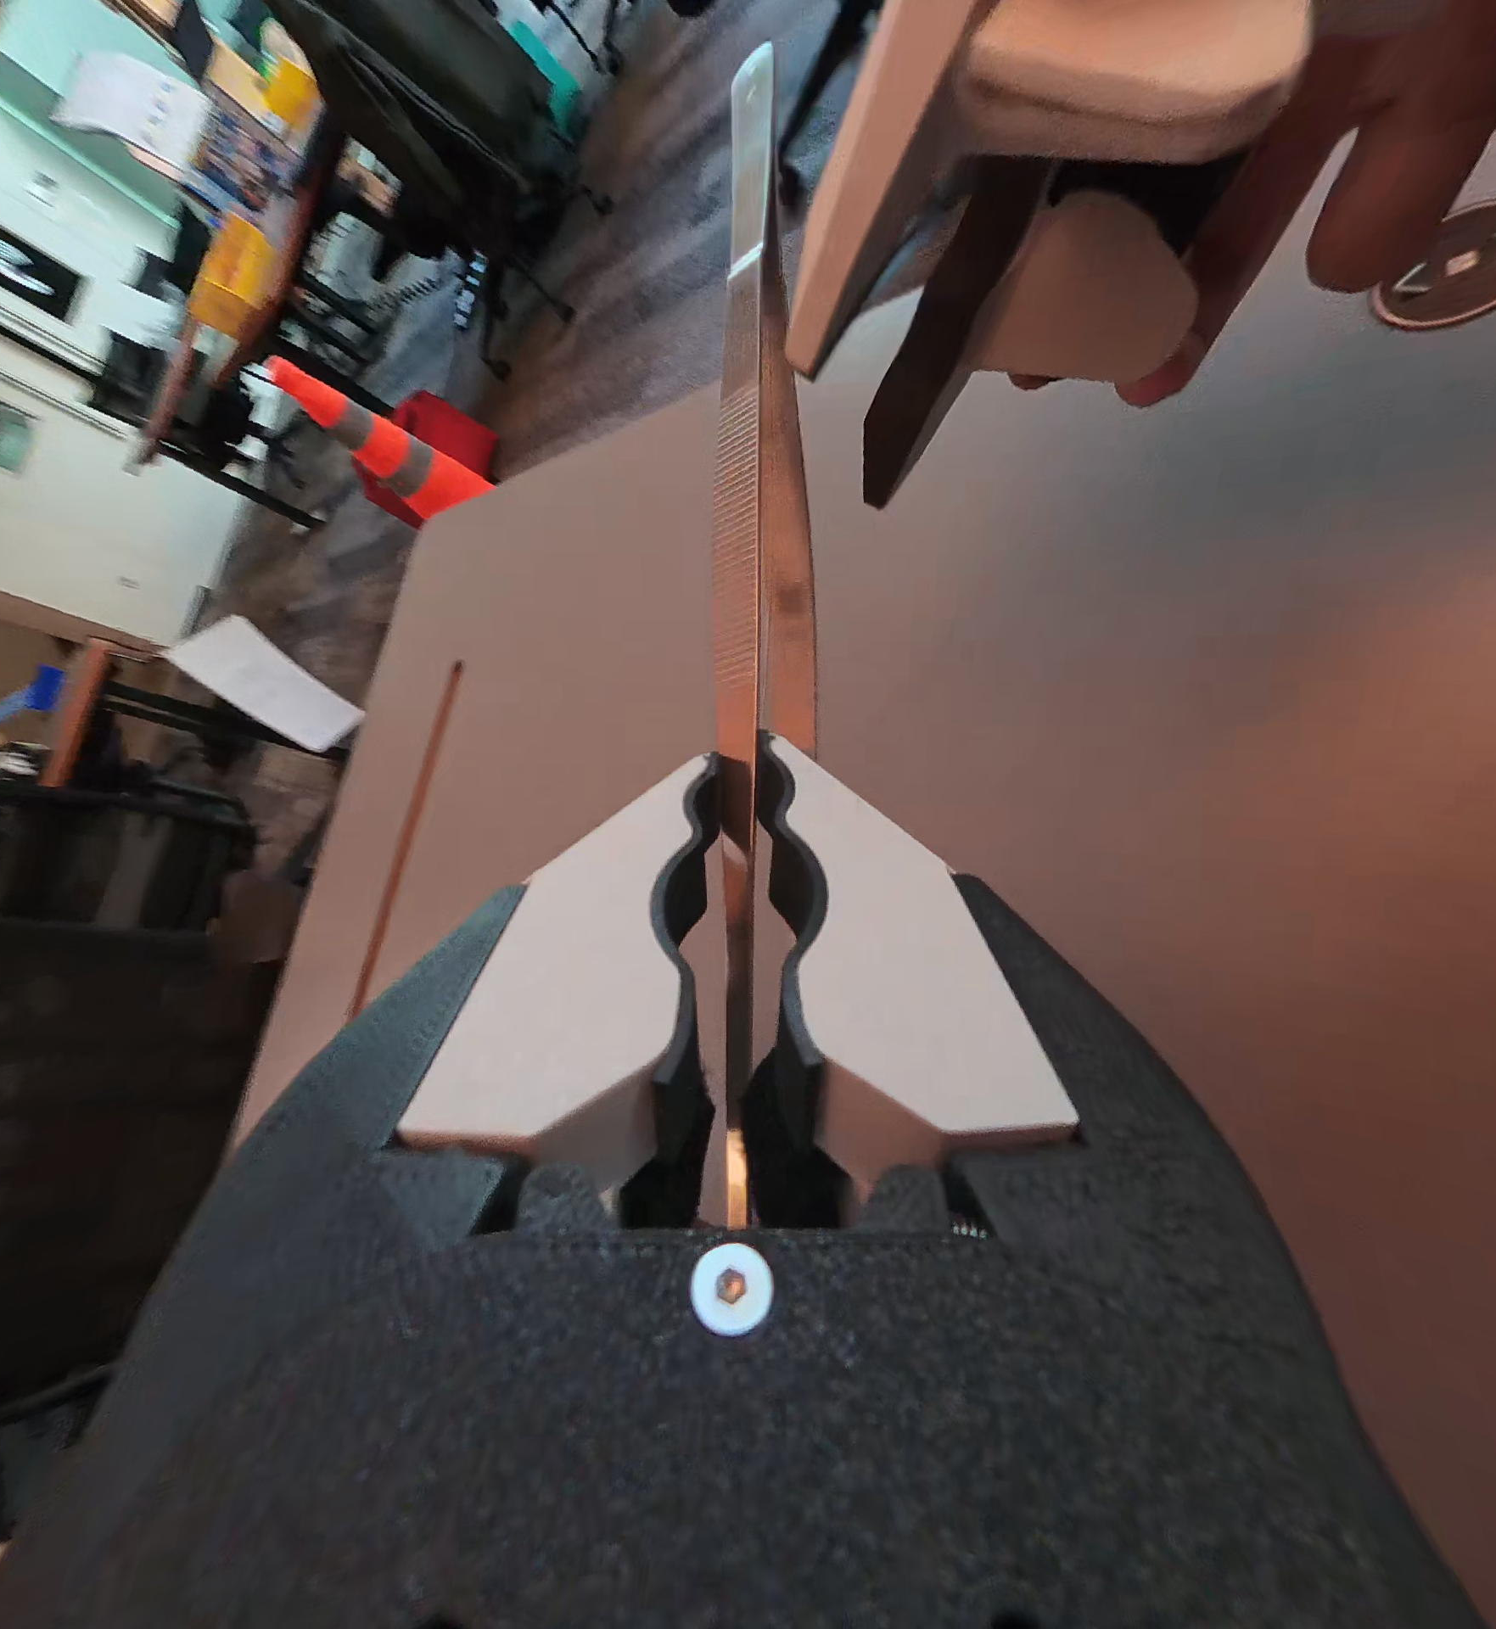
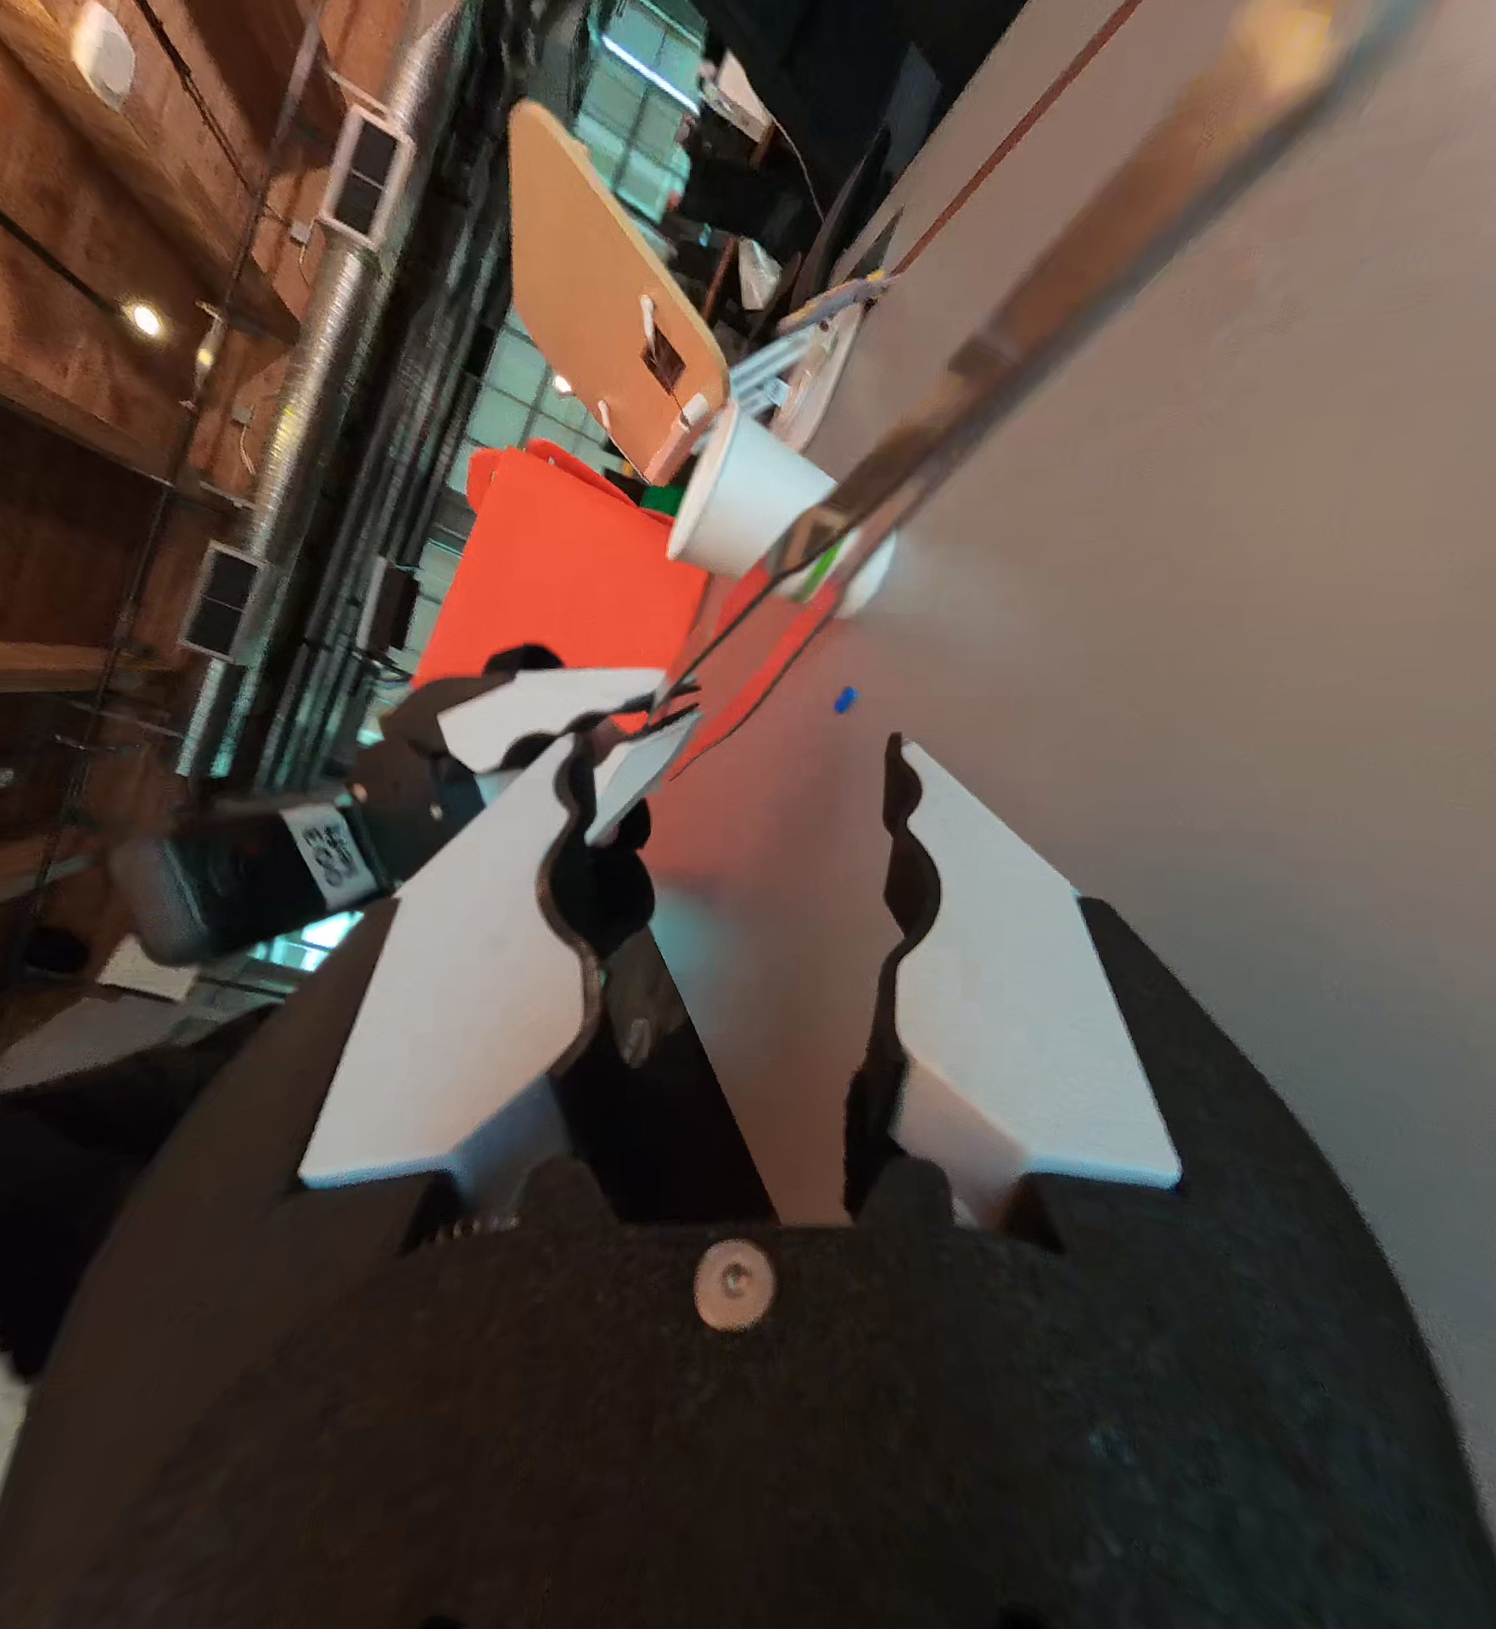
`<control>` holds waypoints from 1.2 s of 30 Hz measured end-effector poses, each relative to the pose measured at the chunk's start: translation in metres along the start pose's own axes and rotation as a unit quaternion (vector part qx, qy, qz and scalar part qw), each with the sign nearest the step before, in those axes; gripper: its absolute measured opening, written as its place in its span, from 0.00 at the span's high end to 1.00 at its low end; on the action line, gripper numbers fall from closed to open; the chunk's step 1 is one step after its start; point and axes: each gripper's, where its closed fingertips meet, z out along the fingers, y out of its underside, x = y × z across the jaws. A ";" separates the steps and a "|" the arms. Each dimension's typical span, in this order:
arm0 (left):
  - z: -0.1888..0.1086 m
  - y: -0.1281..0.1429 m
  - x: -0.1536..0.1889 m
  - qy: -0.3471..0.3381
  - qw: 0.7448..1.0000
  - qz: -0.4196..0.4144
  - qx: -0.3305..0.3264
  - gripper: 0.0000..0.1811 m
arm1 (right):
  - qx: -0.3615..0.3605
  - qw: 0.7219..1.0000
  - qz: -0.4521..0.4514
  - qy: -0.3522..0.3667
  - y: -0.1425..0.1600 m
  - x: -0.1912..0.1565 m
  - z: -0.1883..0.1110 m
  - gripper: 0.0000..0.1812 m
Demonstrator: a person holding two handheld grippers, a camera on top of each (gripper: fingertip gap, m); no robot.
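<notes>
1. Table (image 1: 1167, 881) is lying beneath both grippers.
2. Right gripper (image 2: 735, 767) is standing wide open, gripping nothing.
3. Left gripper (image 1: 737, 767) is clamping metal tweezers (image 1: 757, 529) tightly, tips projecting forward above the table.
4. White paper cup (image 2: 753, 511) is sitting beyond.

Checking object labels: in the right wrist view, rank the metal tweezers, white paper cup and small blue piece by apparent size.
1. metal tweezers, though nearness inflates them
2. white paper cup
3. small blue piece
</notes>
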 end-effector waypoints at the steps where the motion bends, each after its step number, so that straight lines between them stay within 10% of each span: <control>1: -0.005 -0.002 -0.002 -0.018 1.000 0.015 0.006 0.96 | 0.008 1.000 0.011 -0.012 -0.004 -0.003 -0.001 0.66; 6: -0.019 -0.008 0.000 -0.071 0.994 0.070 0.034 0.96 | -0.024 0.991 0.053 -0.117 -0.004 -0.036 0.000 0.79; 17: -0.025 -0.019 0.006 -0.121 0.984 0.118 0.053 0.96 | -0.052 0.995 -0.007 -0.080 0.008 -0.038 0.009 0.93; 28: -0.061 0.018 0.021 0.015 0.985 -0.171 0.019 0.84 | -0.018 0.969 -0.245 0.029 -0.011 -0.043 0.012 0.95; 36: -0.145 0.084 0.022 0.055 0.886 -0.456 -0.057 0.83 | 0.006 0.903 -0.425 0.057 -0.011 -0.048 0.034 0.91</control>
